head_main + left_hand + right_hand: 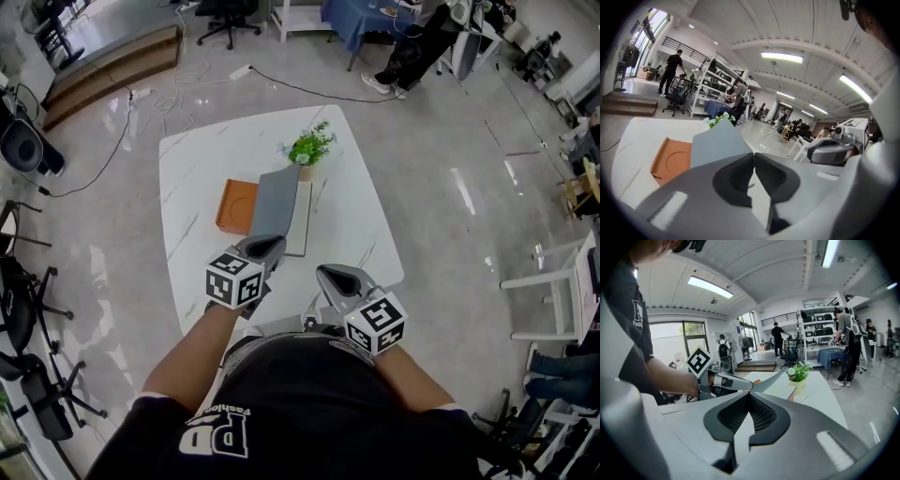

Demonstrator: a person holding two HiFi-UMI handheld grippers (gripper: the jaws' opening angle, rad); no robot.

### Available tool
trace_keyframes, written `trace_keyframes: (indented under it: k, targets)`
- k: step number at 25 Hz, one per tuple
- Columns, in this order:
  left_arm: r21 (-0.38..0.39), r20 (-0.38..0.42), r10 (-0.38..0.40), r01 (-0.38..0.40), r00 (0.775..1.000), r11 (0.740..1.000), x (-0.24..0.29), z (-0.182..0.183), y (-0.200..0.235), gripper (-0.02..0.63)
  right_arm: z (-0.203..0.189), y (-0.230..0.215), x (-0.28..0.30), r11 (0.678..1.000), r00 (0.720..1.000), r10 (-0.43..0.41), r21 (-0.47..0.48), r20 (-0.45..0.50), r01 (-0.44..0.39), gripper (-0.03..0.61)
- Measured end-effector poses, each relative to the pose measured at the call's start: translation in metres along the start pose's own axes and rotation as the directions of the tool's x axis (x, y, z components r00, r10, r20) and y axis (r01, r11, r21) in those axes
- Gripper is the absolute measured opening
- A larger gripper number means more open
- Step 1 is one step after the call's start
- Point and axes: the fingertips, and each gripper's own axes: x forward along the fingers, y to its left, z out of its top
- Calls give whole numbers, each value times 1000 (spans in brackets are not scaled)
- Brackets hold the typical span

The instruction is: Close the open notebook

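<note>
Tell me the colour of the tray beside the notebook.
The tray is orange; the left gripper view shows it best.

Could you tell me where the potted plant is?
Head view: the potted plant stands far back on the table, just beyond the notebook, right of the orange tray.

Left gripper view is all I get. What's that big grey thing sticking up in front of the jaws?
Observer: That's the notebook, with its cover lifted. The head view shows a white page lying flat to the cover's right, which your view doesn't show.
Operator: Is the other gripper grabbing anything?
Observer: No. In its own view the right gripper has its jaws together with nothing between them.
</note>
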Motion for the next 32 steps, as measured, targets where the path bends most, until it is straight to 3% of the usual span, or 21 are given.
trace_keyframes:
  k: [3, 9, 17, 32]
  targets:
    - [29, -34, 2, -1, 999, 1000, 8, -6, -3, 67, 0, -3, -1, 1000, 1000, -5, 3, 0, 5, 0]
    - [169, -112, 44, -25, 993, 985, 22, -23, -8, 67, -1, -9, -4, 1000, 1000, -18, 11, 1, 18, 0]
    - [216, -191, 60, -17, 980, 976, 44, -41, -12, 69, -3, -15, -7, 1000, 1000, -24, 17, 0, 24, 0]
    - [230, -278, 42, 24, 960, 973, 61, -56, -23, 77, -5, -23, -11, 998, 999, -45, 32, -5, 45, 0]
